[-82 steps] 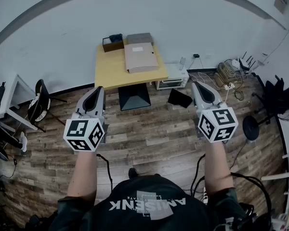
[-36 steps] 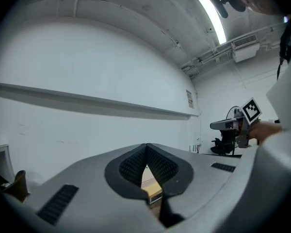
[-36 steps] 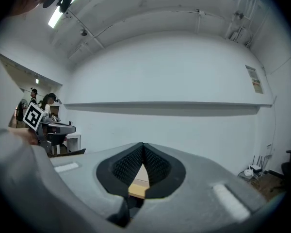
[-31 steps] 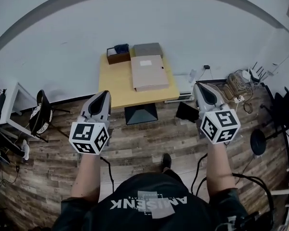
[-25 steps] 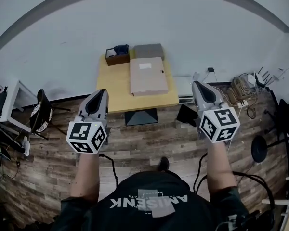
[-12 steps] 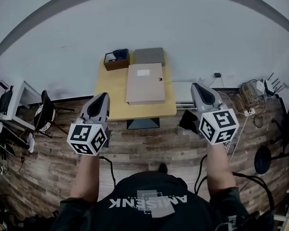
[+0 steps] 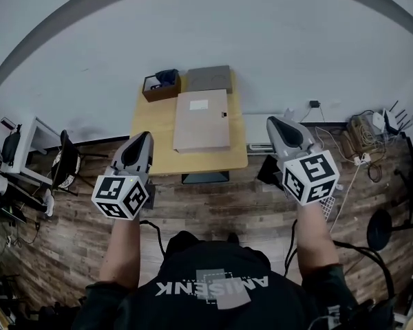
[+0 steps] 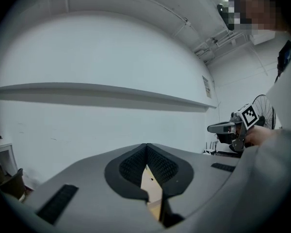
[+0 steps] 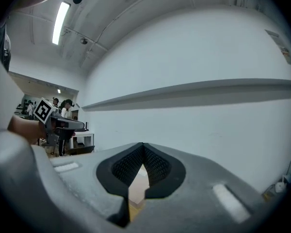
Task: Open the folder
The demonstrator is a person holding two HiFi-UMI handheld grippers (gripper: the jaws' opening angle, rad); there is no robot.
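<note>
A flat beige folder (image 7: 202,120) with a small white label lies closed on a small wooden table (image 7: 151,129) against the white wall. My left gripper (image 7: 140,143) is held in the air over the table's near left corner, jaws shut and empty. Off the table's right side hangs my right gripper (image 7: 278,127), also shut with nothing in it. Both point level at the wall. In the left gripper view my left gripper (image 8: 146,149) shows only a sliver of table between its pads; the right gripper view shows my right gripper (image 9: 142,149) the same way.
A grey box (image 7: 208,78) and a brown open box (image 7: 160,86) with dark things stand at the table's back edge. A black chair (image 7: 63,167) and white desk (image 7: 24,150) are at left. Cables and a power strip (image 7: 368,126) lie at right on the wood floor.
The table and folder have drawn closer and shifted left in the head view. Both grippers stay shut and level, now reaching the table's near edge.
</note>
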